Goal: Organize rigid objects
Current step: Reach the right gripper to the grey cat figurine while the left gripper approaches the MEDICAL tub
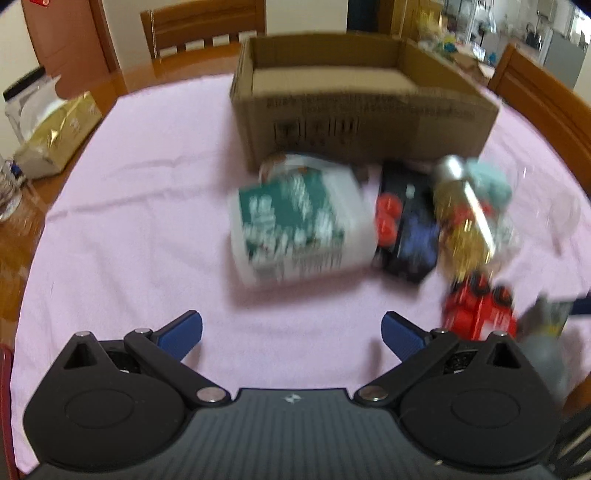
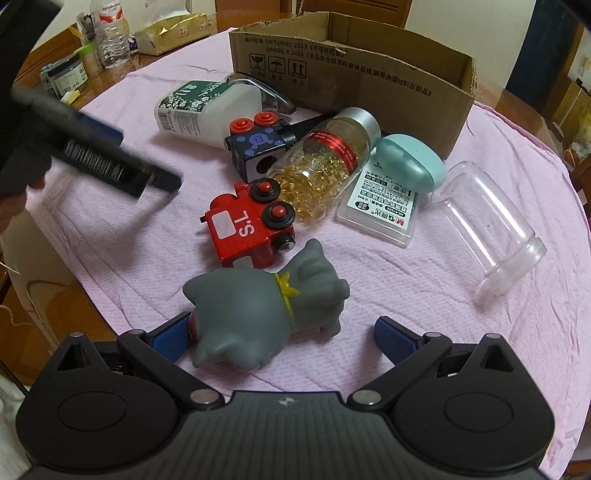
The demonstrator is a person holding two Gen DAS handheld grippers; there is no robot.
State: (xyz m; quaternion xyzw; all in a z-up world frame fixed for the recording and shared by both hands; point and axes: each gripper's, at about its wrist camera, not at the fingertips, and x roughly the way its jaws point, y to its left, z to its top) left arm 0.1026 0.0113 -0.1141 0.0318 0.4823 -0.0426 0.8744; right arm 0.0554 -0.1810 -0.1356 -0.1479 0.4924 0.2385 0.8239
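Your right gripper (image 2: 282, 338), jaws apart, straddles the grey rubber cat figure (image 2: 258, 314) lying on the pink-clothed desk (image 2: 110, 277), so centre on its head before closing, while your left gripper (image 1: 291, 334) hangs spread and empty near the white green-labelled bottle (image 1: 299, 225).

place: home dining room | cues: wooden chairs (image 1: 203, 27), pink tablecloth (image 1: 140, 184), tissue pack (image 1: 59, 136)
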